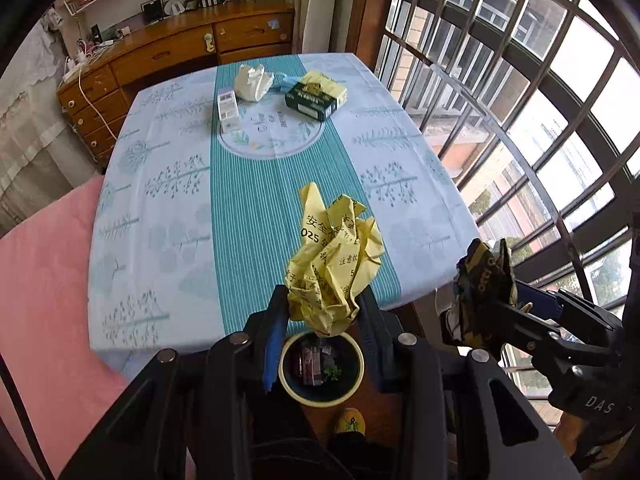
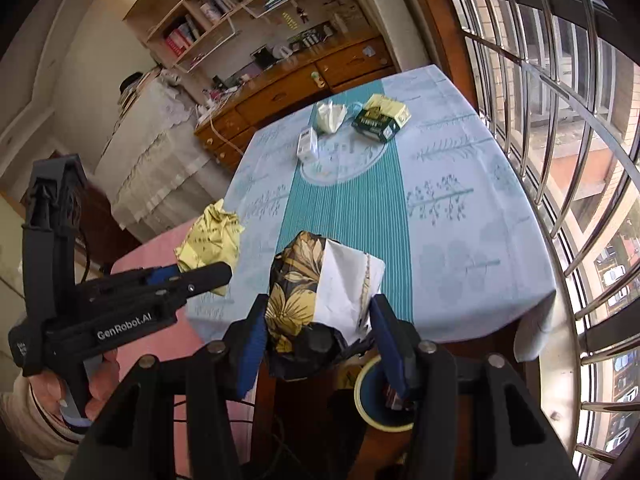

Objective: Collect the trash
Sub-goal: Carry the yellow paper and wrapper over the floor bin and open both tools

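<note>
Crumpled yellow paper (image 1: 334,260), printed with black characters, pinched between the jaws of the left gripper (image 1: 323,314); wad sticks up and forward past the fingertips, lower end hanging just below them. Directly under those jaws, on the floor: a small bin (image 1: 322,368), pale rim, dark inside, some wrappers and scraps already at the bottom. Right gripper (image 2: 318,328) clamped on a crushed dark wrapper with gold flower print (image 2: 320,292), white inner face turned toward the right-hand jaw; bundle fills the gap between the pads. In the right wrist view the bin's rim shows just behind the right-hand finger, so the wrapper sits beside the bin mouth rather than over it, though the fisheye angle makes that hard to judge. Both grippers held off the near edge of the table (image 1: 160,200), the two close together, side by side. Ahead of the jaws, well apart at the far end of the blue-and-teal tablecloth: a crumpled white tissue (image 1: 254,82), a small white box (image 1: 228,110) just beside it, and a dark green box (image 1: 314,100) with a yellow pack (image 1: 326,84) lying on top. Beyond the table a wooden dresser (image 1: 168,52); barred window (image 1: 520,80) to the right of the jaws.
</note>
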